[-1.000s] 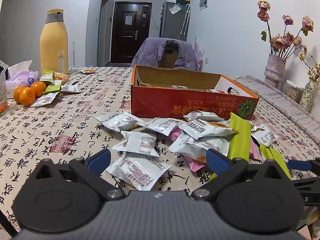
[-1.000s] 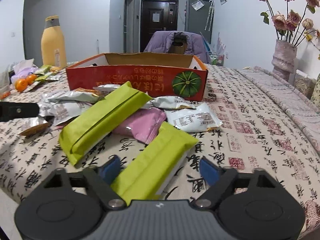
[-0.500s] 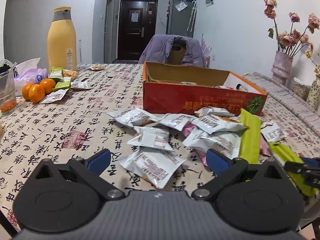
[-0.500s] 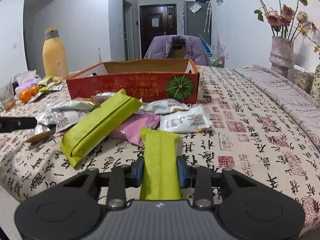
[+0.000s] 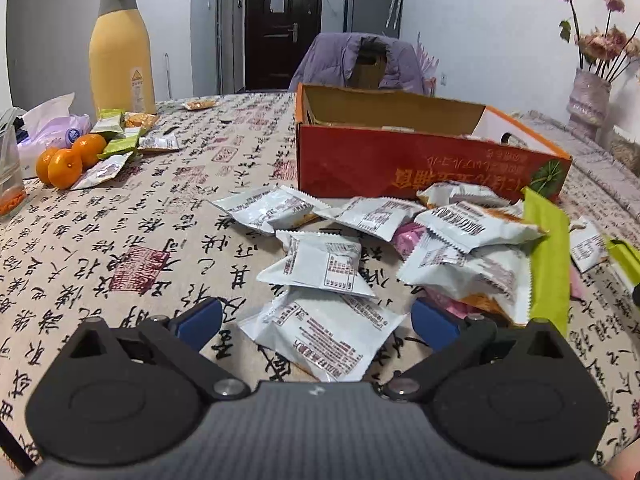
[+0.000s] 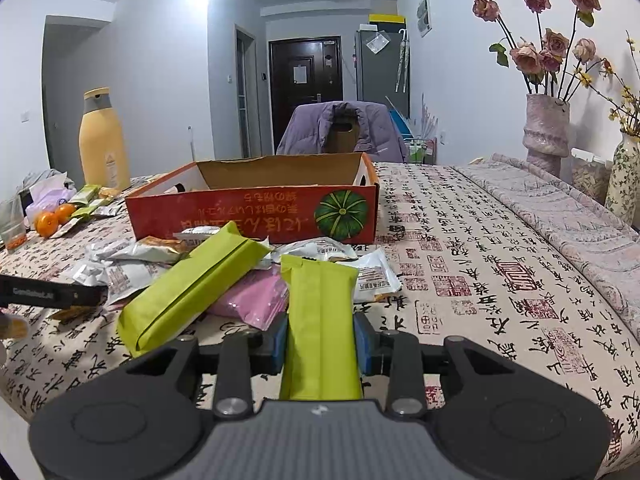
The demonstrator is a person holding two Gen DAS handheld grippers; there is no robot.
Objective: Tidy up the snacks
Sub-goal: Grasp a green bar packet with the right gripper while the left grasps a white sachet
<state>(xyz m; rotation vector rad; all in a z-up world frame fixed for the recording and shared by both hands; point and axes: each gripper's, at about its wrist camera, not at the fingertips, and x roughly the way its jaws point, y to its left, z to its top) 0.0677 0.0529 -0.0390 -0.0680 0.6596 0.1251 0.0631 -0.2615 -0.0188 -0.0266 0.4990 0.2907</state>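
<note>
At the far left of the left wrist view, a clear plastic cup (image 5: 11, 176) is cut off by the frame edge, and its orange contents are too small to identify. Beside it sit three round oranges (image 5: 66, 160) (a fourth could hide behind them), a crumpled white tissue pack (image 5: 52, 126) and a tall, smooth yellow plastic bottle with a grey cap (image 5: 120, 52). The left gripper (image 5: 316, 322) fills the bottom of that view with its blue-padded jaws wide apart, either side of a crinkled white foil snack packet (image 5: 324, 336) lying on the calligraphy-printed tablecloth (image 5: 120, 240); the pads do not touch it. About seven such white packets are heaped in the middle, overlapping too much for a sure count. Behind them stands the open red cardboard box with a green pumpkin picture (image 5: 400, 160); its inside is mostly hidden by the near wall.

In the right wrist view, the right gripper (image 6: 320, 344) is clamped on a long matte green snack pouch (image 6: 320, 320) at lower centre, raised above the cloth. A second green pouch (image 6: 192, 288) lies to its left over a pink packet (image 6: 252, 300). At the right edge, two vases (image 6: 548, 132) hold dried roses.
</note>
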